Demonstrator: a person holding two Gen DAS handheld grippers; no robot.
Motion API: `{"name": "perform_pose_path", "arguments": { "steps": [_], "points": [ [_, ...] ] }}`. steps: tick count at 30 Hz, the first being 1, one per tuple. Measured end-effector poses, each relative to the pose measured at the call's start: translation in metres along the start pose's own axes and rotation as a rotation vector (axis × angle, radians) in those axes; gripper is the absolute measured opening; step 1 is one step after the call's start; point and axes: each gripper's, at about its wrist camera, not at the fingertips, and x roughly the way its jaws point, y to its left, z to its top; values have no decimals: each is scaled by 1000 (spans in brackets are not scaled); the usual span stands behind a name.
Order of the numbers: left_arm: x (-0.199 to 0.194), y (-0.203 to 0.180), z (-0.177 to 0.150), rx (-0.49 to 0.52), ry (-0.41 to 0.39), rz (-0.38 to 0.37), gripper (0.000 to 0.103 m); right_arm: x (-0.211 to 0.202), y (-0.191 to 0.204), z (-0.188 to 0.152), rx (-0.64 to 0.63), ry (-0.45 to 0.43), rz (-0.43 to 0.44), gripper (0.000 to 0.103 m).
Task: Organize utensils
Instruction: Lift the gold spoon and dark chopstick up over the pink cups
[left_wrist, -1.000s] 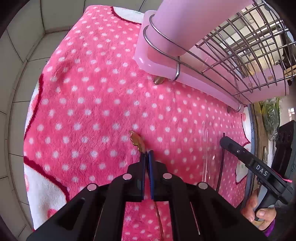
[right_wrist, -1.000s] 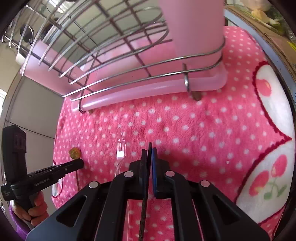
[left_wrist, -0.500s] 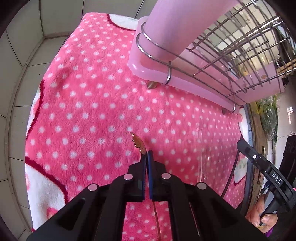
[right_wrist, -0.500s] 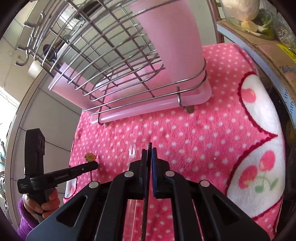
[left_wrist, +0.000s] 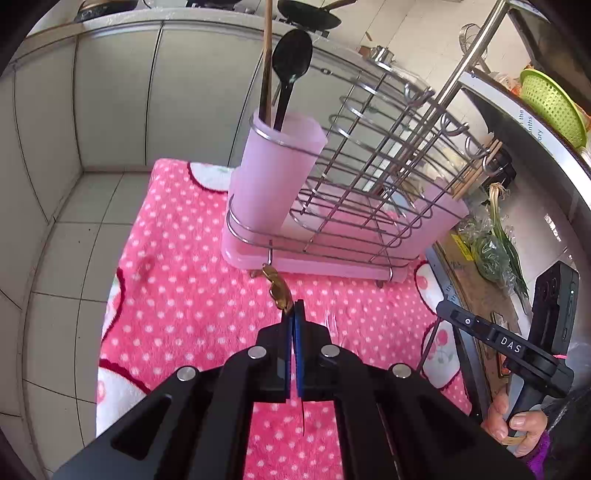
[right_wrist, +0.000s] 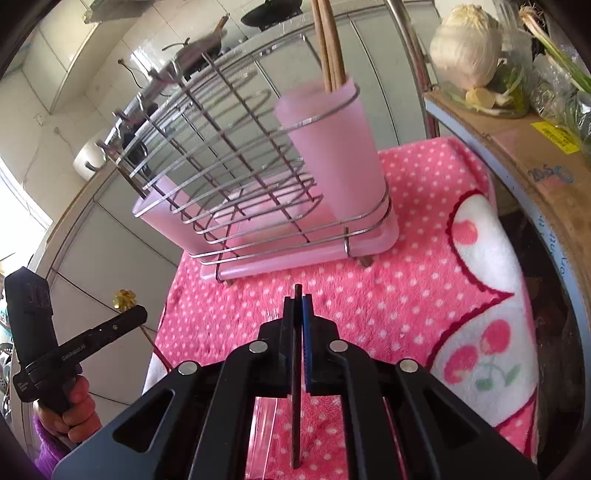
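Observation:
My left gripper (left_wrist: 293, 308) is shut on a thin gold utensil (left_wrist: 277, 287) whose ornate end sticks out past the fingertips; it is raised above the pink dotted cloth (left_wrist: 192, 295). My right gripper (right_wrist: 298, 295) is shut on a thin black utensil handle (right_wrist: 296, 387), also raised. The wire rack (left_wrist: 369, 177) with its pink cup (left_wrist: 275, 177) stands ahead; the cup holds a black spoon (left_wrist: 291, 70) and wooden sticks (left_wrist: 266, 55). A clear plastic fork (right_wrist: 262, 417) lies on the cloth under my right gripper. The left gripper also shows in the right wrist view (right_wrist: 136, 315).
A cardboard box (right_wrist: 535, 147) with a cabbage (right_wrist: 465, 44) and greens stands to the right of the cloth. A green basket (left_wrist: 554, 103) sits on a shelf at upper right. Tiled walls close the back and left.
Both grippers have risen and tilted up from the cloth with their utensils, so the whole rack and cup now show. The clear fork stays on the cloth.

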Motion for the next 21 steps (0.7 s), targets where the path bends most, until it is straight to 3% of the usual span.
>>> {"name": "perform_pose_path", "arguments": {
  "steps": [21],
  "points": [
    [-54,-25,37,45,-165,-19,1,-91,12,44,-61,-235,22,5]
  ]
}}
